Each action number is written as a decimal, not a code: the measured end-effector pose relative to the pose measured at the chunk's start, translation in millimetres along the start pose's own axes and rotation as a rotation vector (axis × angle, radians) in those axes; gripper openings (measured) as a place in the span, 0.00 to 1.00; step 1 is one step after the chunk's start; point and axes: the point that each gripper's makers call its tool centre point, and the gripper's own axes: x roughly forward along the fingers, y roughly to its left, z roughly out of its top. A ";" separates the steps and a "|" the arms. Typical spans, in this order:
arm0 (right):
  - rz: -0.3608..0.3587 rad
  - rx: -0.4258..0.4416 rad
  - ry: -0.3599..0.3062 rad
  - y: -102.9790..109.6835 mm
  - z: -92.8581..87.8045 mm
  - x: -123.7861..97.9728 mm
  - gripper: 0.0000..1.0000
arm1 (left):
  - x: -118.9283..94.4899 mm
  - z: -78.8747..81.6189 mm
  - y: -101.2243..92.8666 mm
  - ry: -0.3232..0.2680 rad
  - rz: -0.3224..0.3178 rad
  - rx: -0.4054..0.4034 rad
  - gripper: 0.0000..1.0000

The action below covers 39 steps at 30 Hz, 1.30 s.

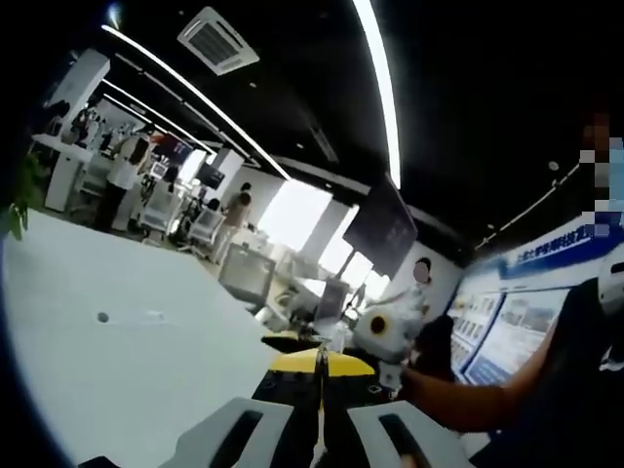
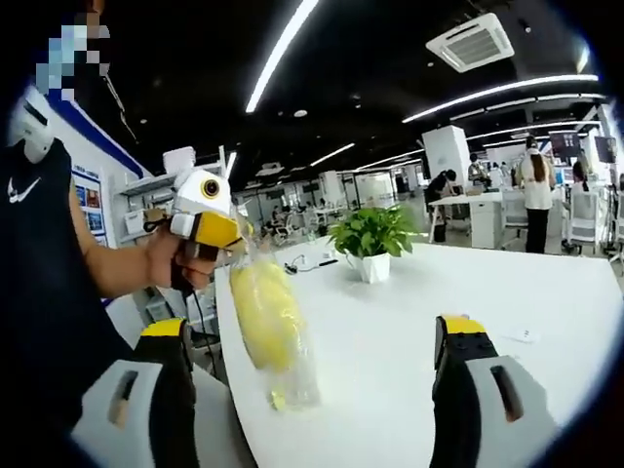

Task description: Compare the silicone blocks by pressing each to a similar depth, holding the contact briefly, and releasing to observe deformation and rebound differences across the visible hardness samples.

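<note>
A yellow silicone block [image 2: 261, 312] in a clear plastic bag hangs from my left gripper [image 2: 232, 255], which a hand holds up at the left of the right gripper view. The bag's lower end is close to the white table [image 2: 439, 322]; I cannot tell whether it touches. In the left gripper view the same yellow block [image 1: 322, 364] shows edge-on, running up between the close-set jaws of my left gripper [image 1: 320, 414], which is shut on it. My right gripper [image 2: 312, 330] is open, its jaws wide apart on either side of the bag, touching nothing.
A potted green plant [image 2: 370, 237] in a white pot stands further back on the table. A bare forearm [image 1: 468, 405] crosses the lower right. Desks, chairs and several people [image 2: 536, 190] fill the office behind. Display boards [image 1: 507, 327] line a wall.
</note>
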 end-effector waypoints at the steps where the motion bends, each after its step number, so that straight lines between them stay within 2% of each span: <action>1: -0.003 -0.003 -0.009 -0.9 0.3 -2.6 0.97 | 0.4 -0.6 0.7 -0.003 0.000 -0.008 0.00; 4: -0.028 -0.010 -0.009 -6.7 -2.5 -9.7 0.97 | 2.1 -3.9 2.5 -0.004 0.001 -0.019 0.00; 11: -0.076 0.019 0.025 -14.8 -28.1 -27.6 0.97 | 6.5 -20.3 10.2 0.020 0.019 -0.012 0.00; 24: -0.154 0.043 0.077 -25.1 -69.5 -53.7 0.97 | 10.9 -51.4 30.8 0.024 0.079 -0.075 0.00; 28: -0.175 0.043 0.069 -30.0 -77.2 -61.3 0.97 | 11.0 -61.3 37.1 0.021 0.096 -0.104 0.00; 38: -0.230 0.027 0.122 -35.2 -120.0 -75.6 0.97 | 10.0 -79.8 49.3 0.019 0.128 -0.160 0.00; 39: -0.250 0.003 0.117 -37.1 -122.8 -77.5 0.97 | 9.5 -81.1 50.7 0.016 0.132 -0.168 0.00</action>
